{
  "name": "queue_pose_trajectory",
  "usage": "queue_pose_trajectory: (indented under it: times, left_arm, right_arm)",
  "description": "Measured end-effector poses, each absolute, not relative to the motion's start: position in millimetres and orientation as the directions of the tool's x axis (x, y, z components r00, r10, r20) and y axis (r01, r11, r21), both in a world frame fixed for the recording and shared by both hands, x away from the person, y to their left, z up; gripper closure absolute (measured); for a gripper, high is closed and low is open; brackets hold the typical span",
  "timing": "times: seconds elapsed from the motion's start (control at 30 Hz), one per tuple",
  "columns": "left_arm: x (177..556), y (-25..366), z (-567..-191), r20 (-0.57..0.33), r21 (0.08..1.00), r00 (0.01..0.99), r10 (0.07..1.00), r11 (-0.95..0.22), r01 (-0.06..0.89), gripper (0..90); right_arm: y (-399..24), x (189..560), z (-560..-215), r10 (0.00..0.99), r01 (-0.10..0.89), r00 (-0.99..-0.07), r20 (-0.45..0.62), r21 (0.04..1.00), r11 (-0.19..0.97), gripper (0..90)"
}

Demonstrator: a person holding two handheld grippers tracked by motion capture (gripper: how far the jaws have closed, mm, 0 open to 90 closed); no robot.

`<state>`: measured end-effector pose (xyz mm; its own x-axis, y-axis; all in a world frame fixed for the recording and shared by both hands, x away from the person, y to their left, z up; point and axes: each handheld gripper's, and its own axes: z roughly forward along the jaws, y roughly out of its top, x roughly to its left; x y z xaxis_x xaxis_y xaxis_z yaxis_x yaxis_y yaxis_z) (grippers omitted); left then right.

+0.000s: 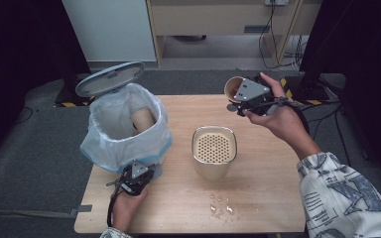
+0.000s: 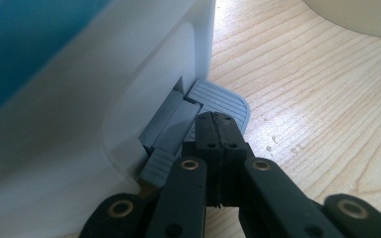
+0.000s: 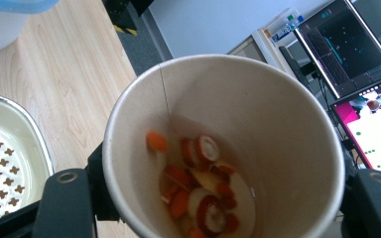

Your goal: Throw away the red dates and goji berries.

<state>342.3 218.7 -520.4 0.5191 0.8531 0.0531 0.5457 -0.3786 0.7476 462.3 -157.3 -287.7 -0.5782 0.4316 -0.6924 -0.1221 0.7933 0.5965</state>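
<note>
- My left gripper (image 2: 218, 124) has its jaws pressed together, tips resting on the grey foot pedal (image 2: 218, 99) at the base of the bin; nothing sits between them.
- In the high view the left gripper (image 1: 135, 179) lies low at the near side of the bin (image 1: 124, 130), my left hand (image 1: 126, 208) behind it.
- The bin is white with a pale blue-edged bag; its lid (image 1: 110, 78) stands open and tilted back. A paper cup (image 1: 143, 119) lies inside it.
- My right gripper (image 1: 245, 96) is clamped on a second paper cup (image 1: 234, 88), held above the far right part of the table (image 1: 268, 198), tipped on its side.
- From the right gripper view, that cup (image 3: 278, 129) sits between the two jaws, and orange, red and white food pieces (image 3: 198, 183) lie at its bottom.
- A cream container with a perforated strainer insert (image 1: 214, 148) stands mid-table, between the bin and my right hand (image 1: 283, 121).
- Small wet crumbs or droplets (image 1: 221, 206) sit on the wood near the front edge.
</note>
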Motion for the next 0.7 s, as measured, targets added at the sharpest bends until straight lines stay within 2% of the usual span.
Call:
queue_pose_trajectory:
  times: [0.7]
  left_arm:
    - [342.3,218.9,-520.4,0.051,0.748,0.519,0.853,-0.377,0.546,89.5]
  right_arm:
    - [-149.2,456.3,-291.5,0.388,-0.161,-0.566,-0.728,0.559,0.813,30.2]
